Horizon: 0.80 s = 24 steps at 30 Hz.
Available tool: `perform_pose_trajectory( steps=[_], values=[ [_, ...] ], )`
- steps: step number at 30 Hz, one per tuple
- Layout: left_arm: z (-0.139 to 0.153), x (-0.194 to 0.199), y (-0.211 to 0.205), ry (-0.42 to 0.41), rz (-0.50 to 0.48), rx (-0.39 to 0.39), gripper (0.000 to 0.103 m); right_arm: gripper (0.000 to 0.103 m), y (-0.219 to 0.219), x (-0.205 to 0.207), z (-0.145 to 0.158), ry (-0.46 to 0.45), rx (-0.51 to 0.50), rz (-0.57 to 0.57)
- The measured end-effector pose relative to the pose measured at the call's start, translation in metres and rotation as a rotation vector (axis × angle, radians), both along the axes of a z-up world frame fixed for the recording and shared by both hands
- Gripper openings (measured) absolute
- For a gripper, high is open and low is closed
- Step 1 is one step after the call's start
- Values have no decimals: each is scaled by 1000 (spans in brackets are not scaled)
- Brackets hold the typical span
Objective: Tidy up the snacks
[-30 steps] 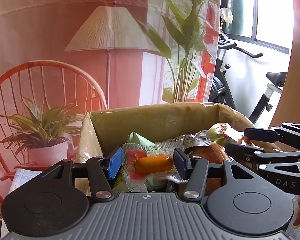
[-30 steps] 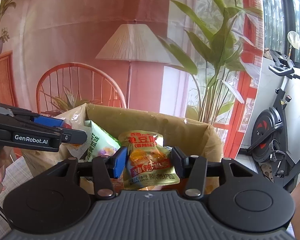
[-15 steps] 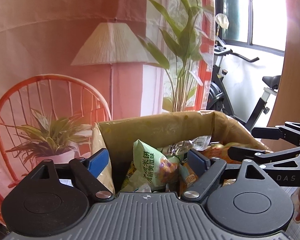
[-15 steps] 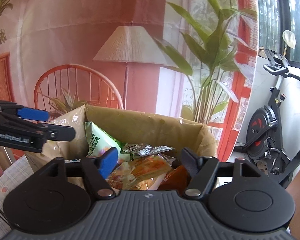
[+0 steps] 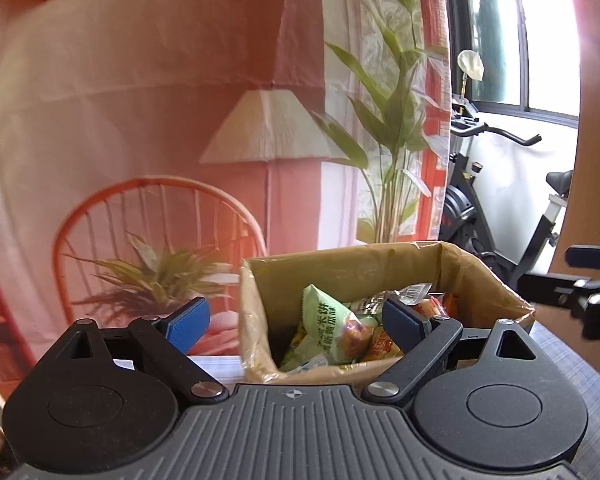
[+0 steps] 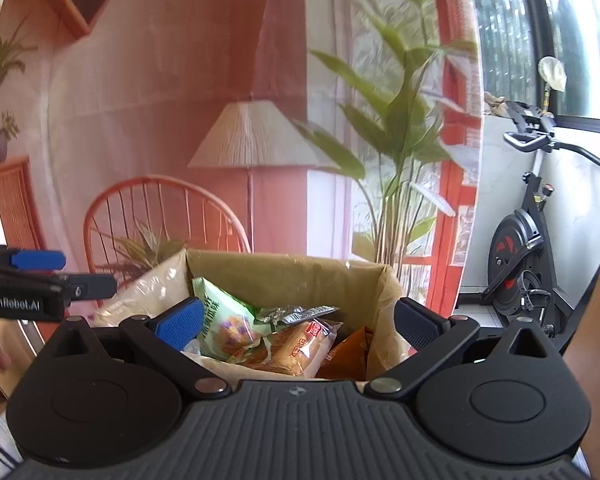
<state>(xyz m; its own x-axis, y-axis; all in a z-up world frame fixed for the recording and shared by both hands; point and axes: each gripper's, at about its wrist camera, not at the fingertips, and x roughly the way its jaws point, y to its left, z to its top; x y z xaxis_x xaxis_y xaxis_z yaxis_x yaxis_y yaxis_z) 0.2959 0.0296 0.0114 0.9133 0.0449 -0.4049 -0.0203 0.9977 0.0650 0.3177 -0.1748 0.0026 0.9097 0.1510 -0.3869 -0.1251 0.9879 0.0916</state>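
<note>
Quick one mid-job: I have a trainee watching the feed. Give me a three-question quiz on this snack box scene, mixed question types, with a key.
1. True or false: the left tool grips a snack packet.
2. Multiple choice: where does the green packet lie? A) on the tablecloth B) in the cardboard box C) between the right tool's pads
3. Fill in: in the right wrist view, the bread-like packet lies to the ____ of the green packet.

Key:
1. False. Its jaws are opening with nothing between them.
2. B. The right tool is also opening and empty, in front of the box.
3. Right.
</note>
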Motion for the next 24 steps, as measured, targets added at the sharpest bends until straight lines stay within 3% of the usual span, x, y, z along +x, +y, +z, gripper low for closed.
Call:
perform_pose_trajectory(
  steps=[6,14,24],
  values=[
    [18,-40,-10,-61,-8,21,95,103,-3,-41,21,-36,55,-24],
    [39,-81,-18,-44,-13,-14,95,103,3,-90,48,-64,29,-57],
    [49,-111,-13,-62,74,-39,95,103,1,-118,54,-45,87,-67]
  ],
)
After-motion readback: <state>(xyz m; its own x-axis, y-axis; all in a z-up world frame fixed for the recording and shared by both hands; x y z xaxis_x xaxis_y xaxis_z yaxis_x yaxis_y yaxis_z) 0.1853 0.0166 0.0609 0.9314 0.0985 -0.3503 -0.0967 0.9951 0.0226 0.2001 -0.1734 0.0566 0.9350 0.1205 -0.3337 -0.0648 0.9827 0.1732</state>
